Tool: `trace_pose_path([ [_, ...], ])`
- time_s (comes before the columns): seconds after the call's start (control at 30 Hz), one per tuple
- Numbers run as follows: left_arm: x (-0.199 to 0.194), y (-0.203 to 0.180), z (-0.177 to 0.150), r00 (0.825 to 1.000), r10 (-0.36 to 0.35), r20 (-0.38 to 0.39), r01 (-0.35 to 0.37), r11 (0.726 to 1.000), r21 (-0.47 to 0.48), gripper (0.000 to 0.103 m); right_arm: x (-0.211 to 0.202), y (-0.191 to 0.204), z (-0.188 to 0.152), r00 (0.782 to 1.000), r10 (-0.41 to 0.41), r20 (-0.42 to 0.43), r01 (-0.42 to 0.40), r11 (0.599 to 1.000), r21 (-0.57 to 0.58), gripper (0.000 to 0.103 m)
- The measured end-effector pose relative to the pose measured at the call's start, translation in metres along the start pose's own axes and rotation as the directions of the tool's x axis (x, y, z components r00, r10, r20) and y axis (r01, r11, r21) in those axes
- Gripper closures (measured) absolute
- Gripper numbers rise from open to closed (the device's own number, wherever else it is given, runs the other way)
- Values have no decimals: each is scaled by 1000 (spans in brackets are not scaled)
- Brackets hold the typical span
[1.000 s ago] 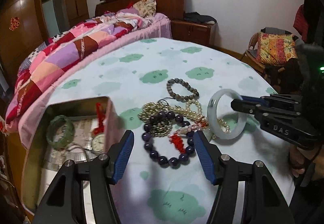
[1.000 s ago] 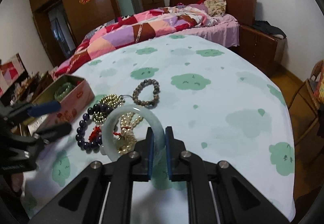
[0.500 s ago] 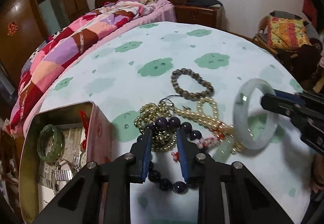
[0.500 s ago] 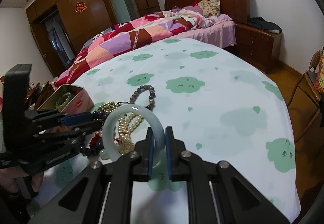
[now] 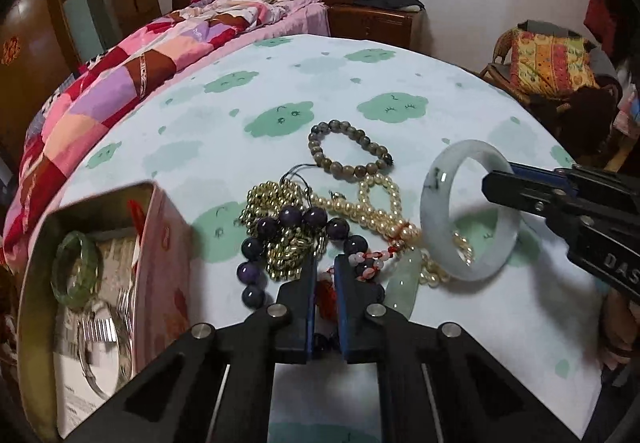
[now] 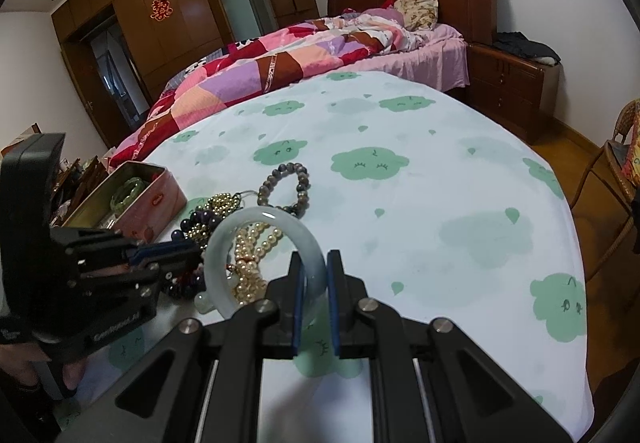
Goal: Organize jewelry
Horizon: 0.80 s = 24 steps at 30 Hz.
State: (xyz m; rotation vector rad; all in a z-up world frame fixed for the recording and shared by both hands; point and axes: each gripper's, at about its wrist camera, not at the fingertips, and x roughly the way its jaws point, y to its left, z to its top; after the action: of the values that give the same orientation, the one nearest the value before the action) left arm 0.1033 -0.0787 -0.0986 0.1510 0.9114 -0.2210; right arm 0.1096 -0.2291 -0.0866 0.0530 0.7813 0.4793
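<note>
A green bangle [image 5: 74, 269] is already stored in the tin box [image 5: 160, 243]. The pale jade bangle [image 6: 264, 259] is held lifted by the right gripper [image 6: 314, 299]. The left gripper [image 5: 324, 297] has just been closing on the purple bead bracelet [image 5: 304, 219]'s red tassel; four more pieces remain on the cloud-print sheet [image 5: 320, 91].

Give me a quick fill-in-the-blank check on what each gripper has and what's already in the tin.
1. The right gripper is shut on the pale ____ bangle.
2. The left gripper has just been closing over the red tassel of the ____ bead bracelet.
3. The pink tin already holds a ____ bangle.
4. The grey-brown bead bracelet lies on the ____-patterned sheet.

Missing words: jade; purple; green; cloud
</note>
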Motion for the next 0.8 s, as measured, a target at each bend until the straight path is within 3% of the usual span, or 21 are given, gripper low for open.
trace_pose_path([
  [0.33,-20,-1,0,996,-70,64,73,996,-47,95,-2,0,0,1000,-7,11,7,1000,11,90],
  [0.57,-7,-18,0,996,-83,29,83,997,-6,94,-1,-2,1,1000,-10,6,10,1000,17,90],
  [0.73,-5,-17,2,997,-70,29,70,997,-10,90,-2,-1,1,1000,-10,3,10,1000,16,90],
  [0.8,-5,-18,2,998,-62,30,62,998,-3,82,-2,-1,1,1000,-9,3,9,1000,15,90],
])
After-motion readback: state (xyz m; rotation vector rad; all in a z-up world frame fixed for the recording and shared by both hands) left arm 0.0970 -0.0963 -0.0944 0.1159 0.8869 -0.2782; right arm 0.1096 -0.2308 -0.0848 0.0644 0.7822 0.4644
